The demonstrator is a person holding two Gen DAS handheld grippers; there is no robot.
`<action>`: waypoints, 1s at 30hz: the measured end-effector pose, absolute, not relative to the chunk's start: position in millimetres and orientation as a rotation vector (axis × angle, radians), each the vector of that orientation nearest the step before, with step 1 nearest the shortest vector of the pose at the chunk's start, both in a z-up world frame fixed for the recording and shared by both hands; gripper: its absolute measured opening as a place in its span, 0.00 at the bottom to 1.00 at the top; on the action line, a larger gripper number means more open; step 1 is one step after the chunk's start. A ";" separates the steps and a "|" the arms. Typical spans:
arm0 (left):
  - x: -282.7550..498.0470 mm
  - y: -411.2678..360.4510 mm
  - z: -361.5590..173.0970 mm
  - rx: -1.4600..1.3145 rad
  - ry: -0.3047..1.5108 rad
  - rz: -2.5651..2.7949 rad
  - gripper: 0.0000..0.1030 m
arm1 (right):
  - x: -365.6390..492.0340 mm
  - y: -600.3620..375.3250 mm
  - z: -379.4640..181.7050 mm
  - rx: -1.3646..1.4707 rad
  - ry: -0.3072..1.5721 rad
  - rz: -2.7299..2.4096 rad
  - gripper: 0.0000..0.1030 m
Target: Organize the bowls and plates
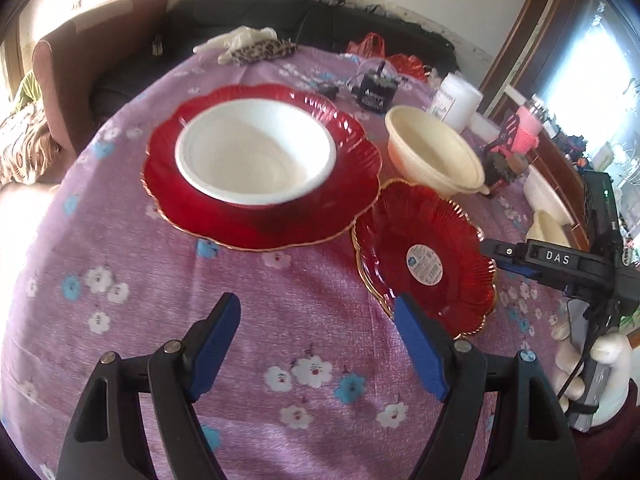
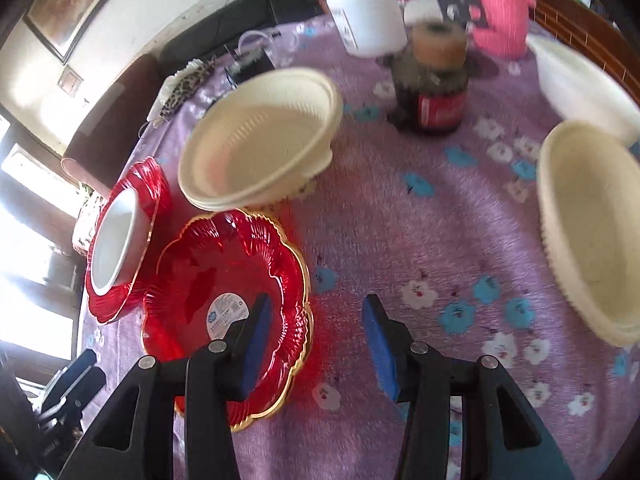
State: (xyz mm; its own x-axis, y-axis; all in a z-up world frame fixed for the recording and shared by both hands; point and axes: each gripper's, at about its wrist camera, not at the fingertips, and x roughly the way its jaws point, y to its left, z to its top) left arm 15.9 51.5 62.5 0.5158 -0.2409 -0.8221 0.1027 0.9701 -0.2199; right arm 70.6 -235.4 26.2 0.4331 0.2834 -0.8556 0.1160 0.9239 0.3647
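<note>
Open tools (image 1: pixel 318 346) over bare cloth (image 1: pixel 280 300)

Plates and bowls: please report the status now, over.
Left gripper open, empty. Right gripper open, empty, beside the red plate stack. White bowl sits on the other red plate. Cream bowls clear, nothing blocking.

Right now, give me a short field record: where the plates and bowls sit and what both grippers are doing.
white bowl: on the large red plate
stickered red plates: stacked, empty, beside it
cream bowls: nested, behind that stack
second cream bowl stack: far right
left gripper: open, empty, over the tablecloth
right gripper: open, empty, at the plate stack's edge
</note>
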 end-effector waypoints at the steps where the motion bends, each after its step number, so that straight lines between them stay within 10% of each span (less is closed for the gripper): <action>1: 19.4 47.0 59.2 -0.149 1.020 -0.203 0.76 | 73.3 -234.5 23.2 0.409 1.132 0.111 0.48; 11: 46.2 15.3 34.4 -0.142 1.087 -0.184 0.76 | 91.5 -218.5 17.0 0.340 1.129 0.092 0.48; 20: 55.9 10.0 22.7 -0.159 1.094 -0.171 0.76 | 89.0 -211.8 14.6 0.270 1.117 0.117 0.19; 22: 54.0 6.4 23.3 -0.149 1.082 -0.172 0.65 | 85.0 -209.6 15.9 0.249 1.105 0.121 0.18; 24: 51.9 -0.5 23.9 -0.107 1.082 -0.170 0.17 | 77.7 -207.2 18.9 0.228 1.092 0.126 0.16; 30: 34.7 0.6 27.8 -0.138 1.079 -0.197 0.14 | 53.1 -215.9 22.6 0.268 1.098 0.138 0.13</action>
